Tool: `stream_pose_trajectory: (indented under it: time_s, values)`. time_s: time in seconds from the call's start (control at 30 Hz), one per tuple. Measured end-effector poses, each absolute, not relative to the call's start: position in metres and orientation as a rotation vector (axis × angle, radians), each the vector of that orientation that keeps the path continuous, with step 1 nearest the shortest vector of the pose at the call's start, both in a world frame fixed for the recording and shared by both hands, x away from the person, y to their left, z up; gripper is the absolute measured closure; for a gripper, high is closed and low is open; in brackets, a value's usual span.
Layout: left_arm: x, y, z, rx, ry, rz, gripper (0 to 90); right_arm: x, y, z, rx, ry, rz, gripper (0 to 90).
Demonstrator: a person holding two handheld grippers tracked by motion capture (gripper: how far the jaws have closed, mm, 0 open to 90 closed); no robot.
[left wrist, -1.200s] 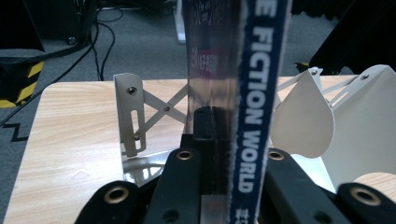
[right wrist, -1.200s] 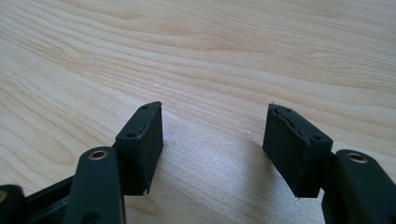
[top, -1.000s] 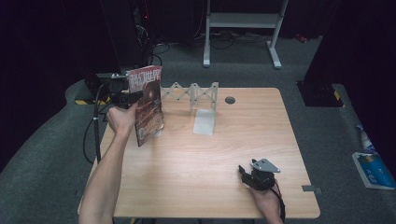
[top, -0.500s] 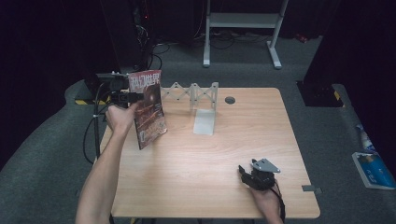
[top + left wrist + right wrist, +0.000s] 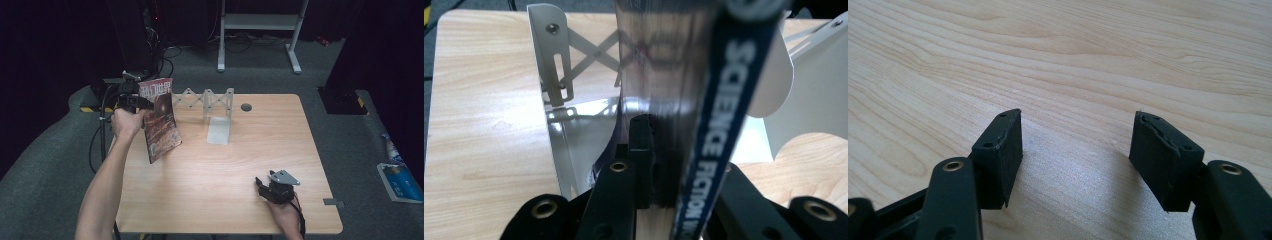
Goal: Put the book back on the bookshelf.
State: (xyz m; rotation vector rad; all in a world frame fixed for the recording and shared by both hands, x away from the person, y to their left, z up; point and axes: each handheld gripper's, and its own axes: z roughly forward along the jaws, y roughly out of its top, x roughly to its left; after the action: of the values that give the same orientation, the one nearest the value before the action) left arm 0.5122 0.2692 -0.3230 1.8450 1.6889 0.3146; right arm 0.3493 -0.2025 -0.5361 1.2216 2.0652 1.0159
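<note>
My left gripper clamps the magazine aloft left of the rack, unslotted; right gripper idles open.

Overhead forward-down view; two close views along table

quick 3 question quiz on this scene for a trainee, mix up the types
1. True or false: the left claw is shut on the magazine.
2. What lies between the jaws of the right claw?
A. a magazine
B. nothing, just bare table beneath
C. a metal plate
3. Fill in: the metal rack stands at the table's ____ edge in the high view.

Key: 1 true. 2 B. 3 far.
</note>
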Motion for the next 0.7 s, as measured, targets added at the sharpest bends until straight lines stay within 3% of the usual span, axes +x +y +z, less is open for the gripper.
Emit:
stream_pose_trajectory:
  time_s: [0.3, 0.7]
  values:
    - [0.514, 0.273, -0.318, 1.864, 1.742, 0.239, 81.5, 0.349, -0.202, -0.536, 1.222, 2.065, 1.014, 37.9]
    - [0.504, 0.27, -0.312, 1.856, 1.675, 0.286, 83.5, 0.349, -0.202, -0.536, 1.21, 2.064, 1.008, 37.8]
